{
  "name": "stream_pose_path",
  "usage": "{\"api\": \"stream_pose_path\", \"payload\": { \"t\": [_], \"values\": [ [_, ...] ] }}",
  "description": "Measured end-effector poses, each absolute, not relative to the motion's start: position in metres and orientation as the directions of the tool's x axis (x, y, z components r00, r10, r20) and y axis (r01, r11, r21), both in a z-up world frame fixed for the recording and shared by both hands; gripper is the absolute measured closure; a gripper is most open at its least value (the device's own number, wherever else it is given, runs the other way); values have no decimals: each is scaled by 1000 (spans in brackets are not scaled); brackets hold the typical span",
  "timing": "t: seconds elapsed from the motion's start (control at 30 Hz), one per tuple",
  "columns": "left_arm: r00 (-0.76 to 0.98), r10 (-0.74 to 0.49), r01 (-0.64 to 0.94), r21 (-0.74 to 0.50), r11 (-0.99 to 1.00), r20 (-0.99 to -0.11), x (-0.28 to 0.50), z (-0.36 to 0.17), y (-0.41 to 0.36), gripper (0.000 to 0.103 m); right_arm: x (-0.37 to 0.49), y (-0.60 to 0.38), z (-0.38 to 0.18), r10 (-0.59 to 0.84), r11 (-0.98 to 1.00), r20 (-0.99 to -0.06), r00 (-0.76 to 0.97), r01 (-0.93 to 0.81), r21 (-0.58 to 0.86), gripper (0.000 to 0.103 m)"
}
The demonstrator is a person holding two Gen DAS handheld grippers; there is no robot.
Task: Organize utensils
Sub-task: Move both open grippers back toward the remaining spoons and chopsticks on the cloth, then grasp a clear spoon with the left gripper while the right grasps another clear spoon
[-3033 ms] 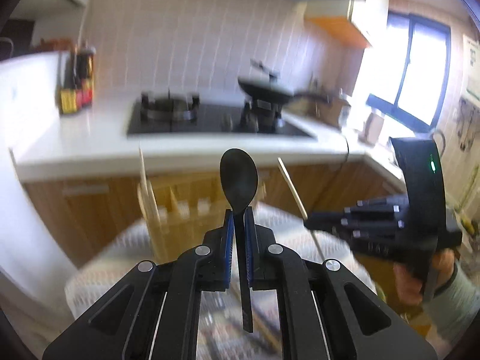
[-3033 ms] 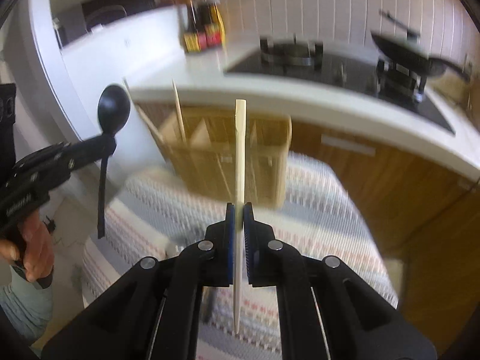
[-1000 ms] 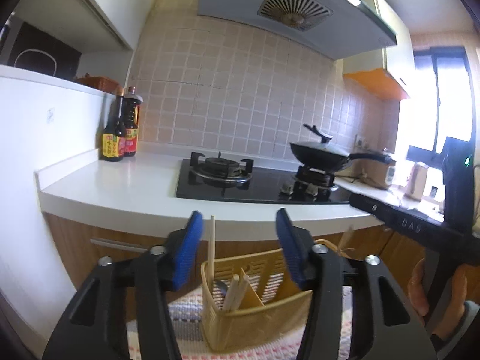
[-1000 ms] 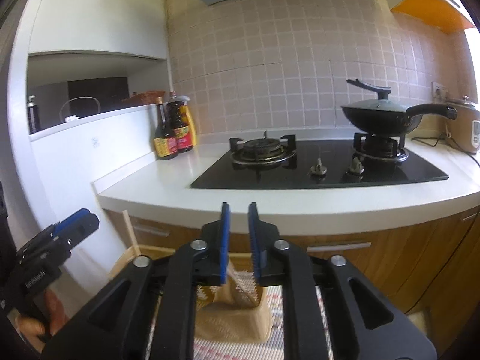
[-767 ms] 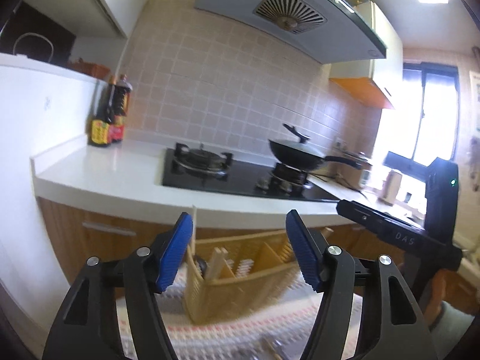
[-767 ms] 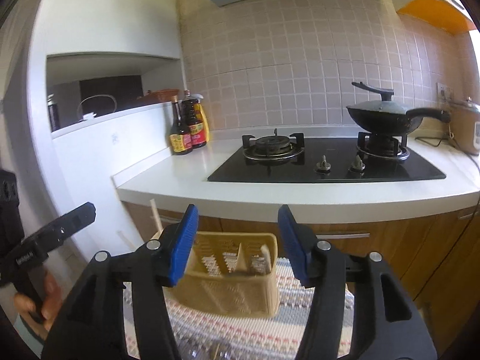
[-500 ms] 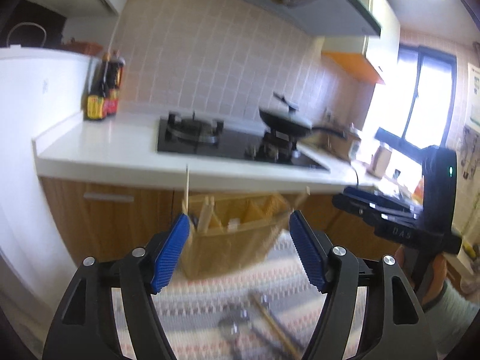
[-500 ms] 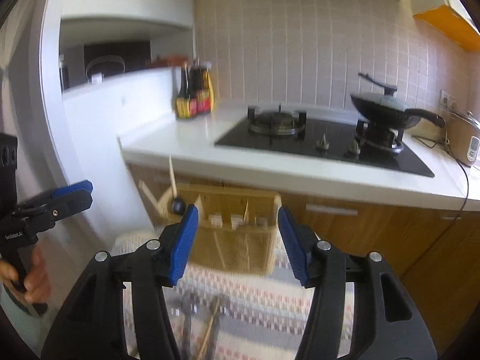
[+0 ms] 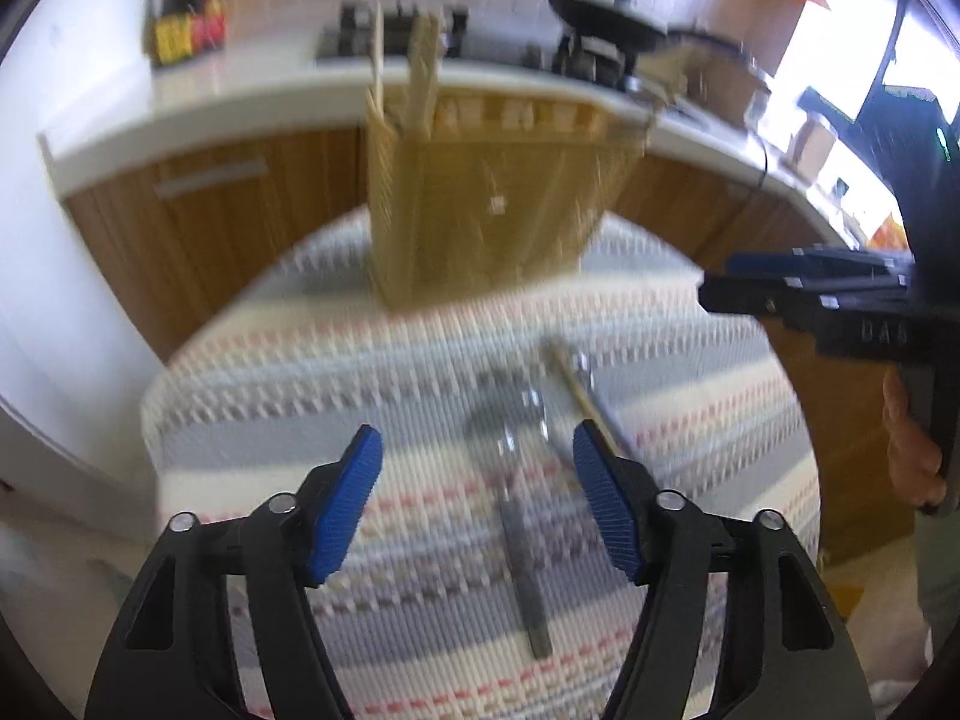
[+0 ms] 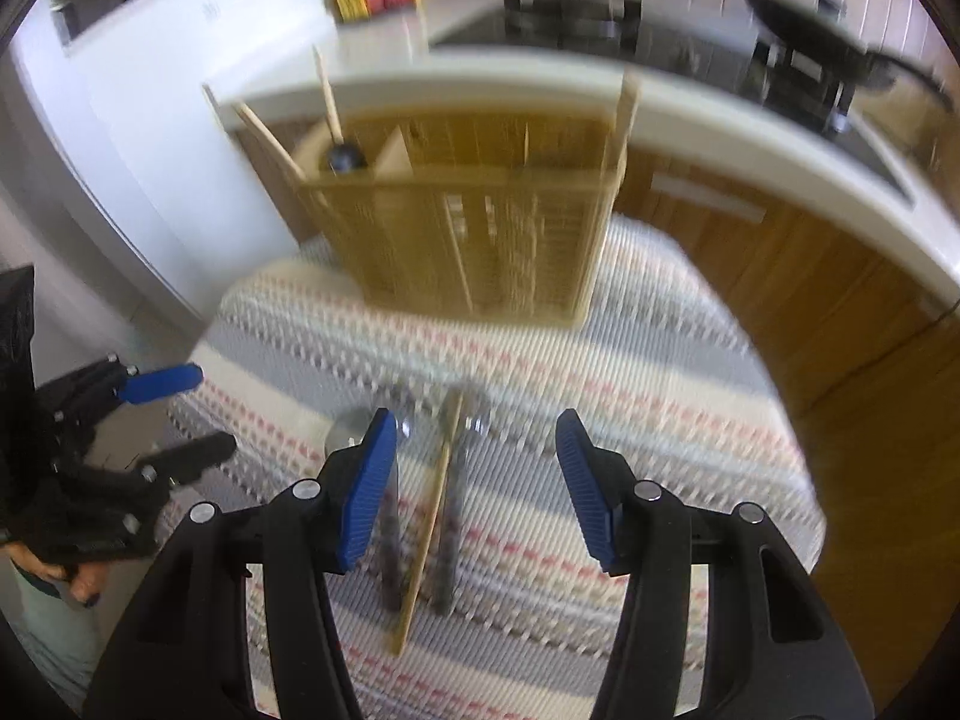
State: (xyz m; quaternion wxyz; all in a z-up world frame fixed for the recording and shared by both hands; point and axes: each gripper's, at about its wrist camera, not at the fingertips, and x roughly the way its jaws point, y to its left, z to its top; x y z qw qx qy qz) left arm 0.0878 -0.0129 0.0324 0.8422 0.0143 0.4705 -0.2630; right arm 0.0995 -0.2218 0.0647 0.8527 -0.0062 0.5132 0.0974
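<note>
A wooden slatted utensil holder (image 9: 486,228) (image 10: 474,222) stands at the far side of a striped cloth (image 9: 390,372) (image 10: 660,396). It holds wooden sticks and a black spoon (image 10: 343,157) in its left compartment. On the cloth lie a metal spoon (image 9: 519,498), a wooden chopstick (image 10: 429,516) (image 9: 585,402) and two more metal utensils (image 10: 450,534). My left gripper (image 9: 474,498) is open above the metal spoon. My right gripper (image 10: 477,480) is open above the chopstick and metal utensils. Both are empty.
A white kitchen counter (image 10: 750,120) with a black hob and a wok (image 9: 606,6) runs behind the table. Sauce bottles (image 9: 186,30) stand at the counter's left. Wooden cabinets (image 9: 198,210) are below. A white wall (image 10: 150,120) is on the left.
Both grippers have tilted down from the counter towards the cloth and moved closer to the lying utensils. Both stay open. The black spoon and stick held 3 s ago are out of the jaws.
</note>
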Motion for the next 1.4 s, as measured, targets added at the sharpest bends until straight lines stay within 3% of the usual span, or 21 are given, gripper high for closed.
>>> {"api": "stream_pose_path", "payload": {
  "t": [0.2,0.33,0.57,0.93,1.1,1.27,1.4],
  "values": [
    [300,-403,476,-230,849,-865,90,-2,-28,50,116,-218,24,197,975,-925,326,-163,150,52],
    [279,-351,480,-187,857,-894,91,-19,-42,60,129,-212,4,180,978,-943,279,-153,141,66],
    [246,-298,473,-154,867,-922,99,-37,-61,74,149,-208,-27,218,972,-960,178,-132,196,67],
    [251,-277,478,-131,869,-927,100,-40,-65,78,159,-196,-46,191,976,-971,141,-133,173,80],
    [269,-249,484,-93,870,-930,99,-40,-73,78,155,-176,-51,147,978,-977,156,-168,121,93],
    [311,-184,503,-3,864,-932,90,-41,-86,89,150,-186,-50,161,981,-972,174,-141,137,94],
    [307,-191,505,-10,863,-932,90,-40,-87,91,145,-205,-49,167,982,-969,181,-117,148,94]
  ]
}}
